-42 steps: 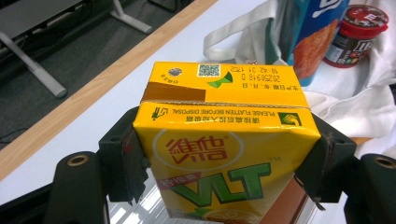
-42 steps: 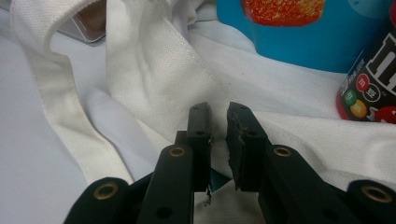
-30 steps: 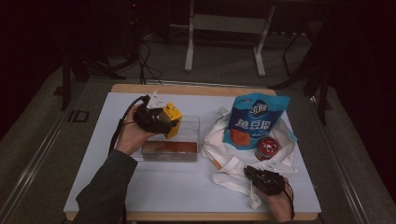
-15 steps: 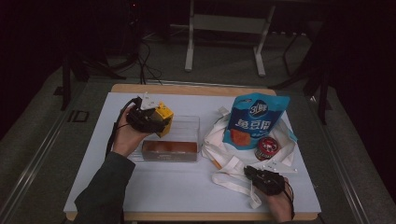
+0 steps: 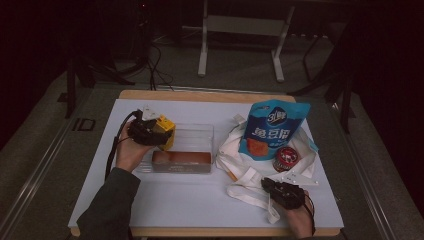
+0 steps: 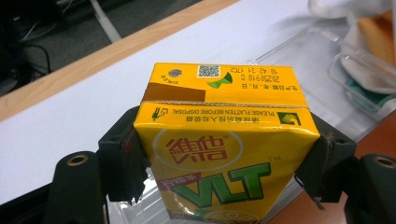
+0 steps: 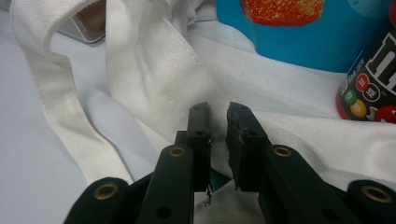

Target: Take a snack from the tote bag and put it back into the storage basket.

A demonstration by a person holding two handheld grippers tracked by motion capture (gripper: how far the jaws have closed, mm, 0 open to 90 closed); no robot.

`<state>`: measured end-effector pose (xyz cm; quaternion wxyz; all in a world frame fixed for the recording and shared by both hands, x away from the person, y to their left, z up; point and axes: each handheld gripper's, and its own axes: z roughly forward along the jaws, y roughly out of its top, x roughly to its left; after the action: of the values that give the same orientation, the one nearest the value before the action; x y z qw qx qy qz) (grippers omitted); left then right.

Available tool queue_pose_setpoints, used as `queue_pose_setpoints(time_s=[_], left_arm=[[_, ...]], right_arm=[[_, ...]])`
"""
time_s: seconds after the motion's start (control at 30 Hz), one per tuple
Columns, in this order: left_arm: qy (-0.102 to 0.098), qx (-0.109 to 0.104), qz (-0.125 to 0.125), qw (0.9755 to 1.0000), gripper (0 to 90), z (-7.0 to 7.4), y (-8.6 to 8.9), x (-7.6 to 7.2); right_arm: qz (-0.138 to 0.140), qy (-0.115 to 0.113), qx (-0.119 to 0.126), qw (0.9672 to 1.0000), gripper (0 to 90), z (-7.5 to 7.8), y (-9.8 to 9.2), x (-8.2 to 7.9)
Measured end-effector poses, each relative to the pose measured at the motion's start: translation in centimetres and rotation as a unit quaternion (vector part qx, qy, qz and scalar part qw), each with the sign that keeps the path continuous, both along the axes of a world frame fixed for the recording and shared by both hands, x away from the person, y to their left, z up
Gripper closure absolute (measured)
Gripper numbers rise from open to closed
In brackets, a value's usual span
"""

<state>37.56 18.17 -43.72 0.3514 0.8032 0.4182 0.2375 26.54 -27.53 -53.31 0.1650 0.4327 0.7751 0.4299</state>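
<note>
Left gripper (image 5: 162,134) squeezing yellow carton (image 6: 224,154), holding it over left end of clear box (image 5: 192,135). Box sitting mid-table. White bag (image 5: 240,167) lying right of box, blue pouch (image 5: 272,130) and red tin (image 5: 286,158) resting on it. Right gripper (image 7: 218,122) nearly pressed together, pinching bag cloth.
</note>
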Motion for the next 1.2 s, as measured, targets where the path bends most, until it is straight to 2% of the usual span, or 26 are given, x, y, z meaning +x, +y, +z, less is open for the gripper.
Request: queue_pose_setpoints(time_s=[0.17, 0.2, 0.63, 0.73, 0.87, 0.97, 1.2], left_arm=[[0.01, 0.006, 0.008, 0.9999, 28.4, -0.9, 0.4, -0.1], [0.014, 0.016, 0.006, 0.9997, 28.4, -1.1, 0.4, -0.1], [0.021, 0.024, 0.021, 0.9993, 28.1, -2.1, 1.5, -0.8], [0.025, 0.021, 0.029, 0.999, 28.0, -2.5, 2.0, -1.0], [0.029, 0.006, 0.031, 0.9991, 27.7, -2.8, 2.8, -1.4], [0.029, -0.016, 0.034, 0.9988, 27.6, -3.0, 3.5, -1.7], [0.031, -0.01, 0.045, 0.9985, 27.4, -3.0, 3.5, -2.2]], right_arm=[[0.0, 0.0, 0.001, 1.0, 79.6, 0.0, 0.0, 0.0], [0.0, 0.0, 0.001, 1.0, 79.6, 0.0, 0.0, 0.0], [0.0, 0.0, 0.002, 1.0, 79.6, 0.0, 0.0, 0.0], [-0.001, 0.0, 0.002, 1.0, 79.6, 0.0, 0.0, 0.0], [-0.001, 0.0, 0.002, 1.0, 79.6, 0.0, 0.0, 0.0], [-0.002, 0.0, 0.002, 1.0, 79.6, 0.0, 0.0, 0.0], [-0.002, 0.0, 0.002, 1.0, 79.6, 0.0, 0.0, 0.0]])
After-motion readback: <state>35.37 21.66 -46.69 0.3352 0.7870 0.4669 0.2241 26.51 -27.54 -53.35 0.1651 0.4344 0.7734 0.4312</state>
